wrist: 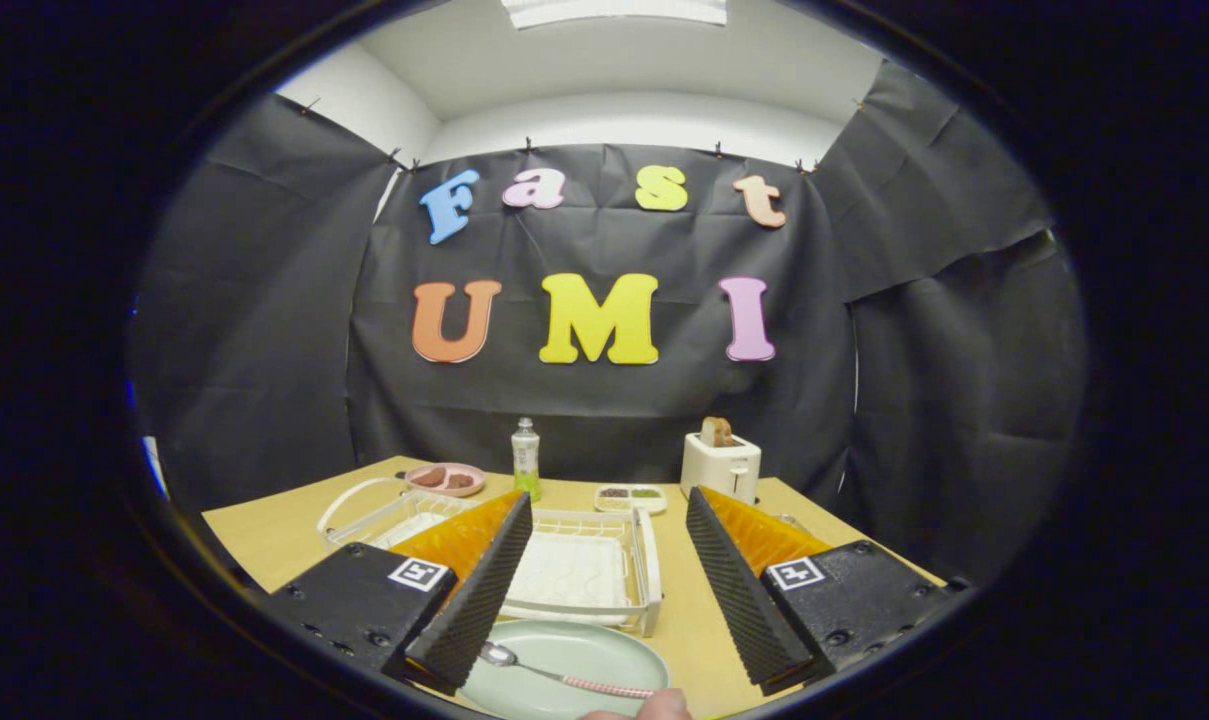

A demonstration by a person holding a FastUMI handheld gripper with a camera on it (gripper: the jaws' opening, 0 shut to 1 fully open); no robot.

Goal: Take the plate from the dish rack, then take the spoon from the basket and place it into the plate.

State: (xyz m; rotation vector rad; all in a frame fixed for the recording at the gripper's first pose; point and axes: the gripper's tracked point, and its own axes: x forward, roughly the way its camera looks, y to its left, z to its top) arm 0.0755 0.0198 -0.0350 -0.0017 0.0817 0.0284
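**Spoon on the plate, jaws released**

From my remote seat I saw the gripper (604,585) held above the near edge of the desk (274,535), its two fingers (479,590) spread wide apart and pressing on nothing. Between them, low down, lay the plate (584,655), pale green and flat on the desk close to the near edge. The spoon (554,675) rested in the plate, its bowl just beside the tip of the left finger and its patterned handle running off toward the right. I could not tell whether the finger touched the bowl. A fingertip of a person's hand (654,708) showed at the near rim of the plate, next to the end of the spoon's handle.

Just beyond the plate stood the dish rack (589,570), a white frame with a ribbed tray inside it, touching or nearly touching the plate's far rim. To its left, partly behind the left finger, sat the basket (379,510), white wire with an arched handle.

Along the far edge of the desk stood a pink dish (446,478) with brown pieces in it, a small bottle (526,458), a little divided tray (630,496), and a white toaster (721,465) with a slice of bread standing up out of it.
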